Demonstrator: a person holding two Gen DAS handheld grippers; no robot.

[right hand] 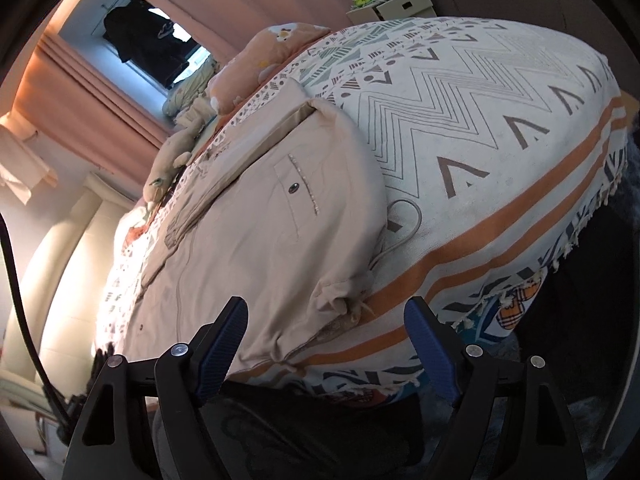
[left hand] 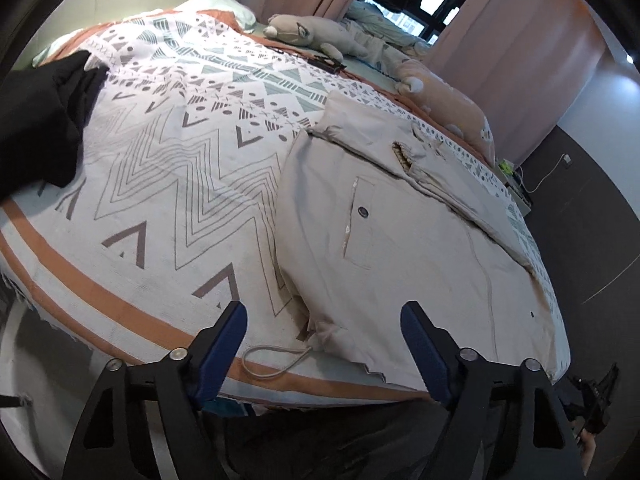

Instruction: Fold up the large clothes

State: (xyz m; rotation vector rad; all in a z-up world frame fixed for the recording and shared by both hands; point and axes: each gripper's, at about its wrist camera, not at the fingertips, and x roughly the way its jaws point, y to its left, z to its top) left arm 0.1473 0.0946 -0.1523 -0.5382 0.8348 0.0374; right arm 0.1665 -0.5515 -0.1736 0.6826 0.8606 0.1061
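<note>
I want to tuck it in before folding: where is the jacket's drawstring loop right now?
In the left wrist view the drawstring loop lies on the bedspread's orange stripe, just left of the beige jacket hem corner.

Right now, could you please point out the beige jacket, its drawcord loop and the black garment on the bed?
beige jacket (left hand: 420, 248): left wrist view, on its flat body panel.
drawcord loop (left hand: 264, 360): left wrist view, on the loop's bend.
black garment (left hand: 40, 120): left wrist view, on its bunched middle.
</note>
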